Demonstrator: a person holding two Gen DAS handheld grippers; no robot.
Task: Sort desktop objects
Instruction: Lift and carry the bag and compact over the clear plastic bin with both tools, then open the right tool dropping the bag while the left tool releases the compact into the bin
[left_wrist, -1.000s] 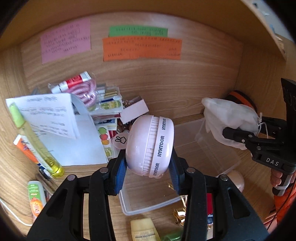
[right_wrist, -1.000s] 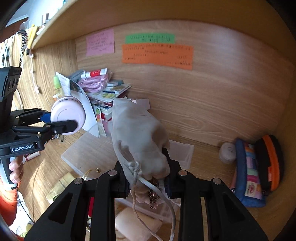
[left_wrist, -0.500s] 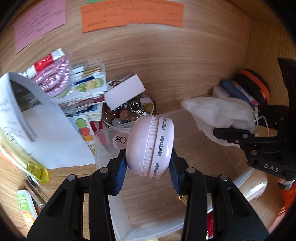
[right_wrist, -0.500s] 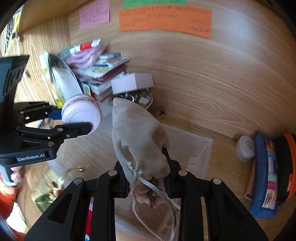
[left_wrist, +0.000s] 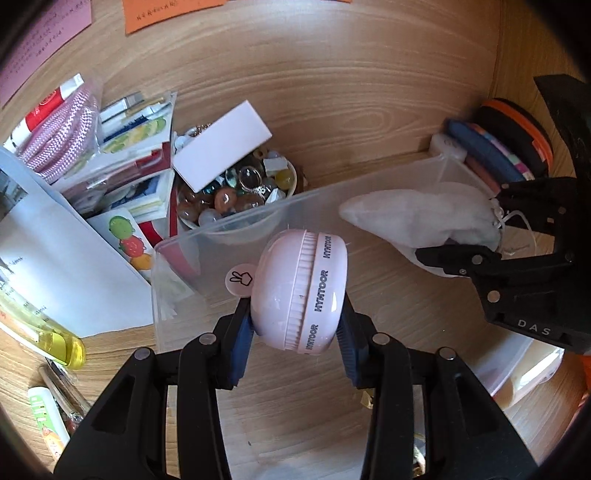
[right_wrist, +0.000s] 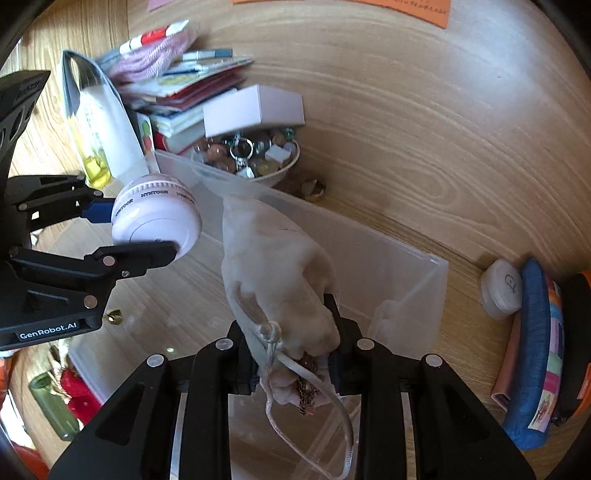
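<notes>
Both grippers loaded, over clear plastic bin (left_wrist: 369, 186).

Wall notes cut off at top edge, writing unreadable; bin's near rim hidden behind gripper bodies. Left gripper (left_wrist: 297, 328), lower centre, clamps pink round HYNTOOR device (left_wrist: 301, 291) on edge. Right gripper (right_wrist: 295, 354) pinches white drawstring pouch (right_wrist: 273, 273) at its neck; contents mostly hidden. Bead bowl (left_wrist: 236, 195) behind bin.

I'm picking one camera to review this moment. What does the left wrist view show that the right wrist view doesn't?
Only the left wrist view: an orange-labelled tube at the lower left edge.
Only the right wrist view: a green bottle beside the bin.
Both: the left gripper shut on the pink round case, the right gripper shut on the white drawstring pouch, the clear plastic bin and the bowl of beads.
</notes>
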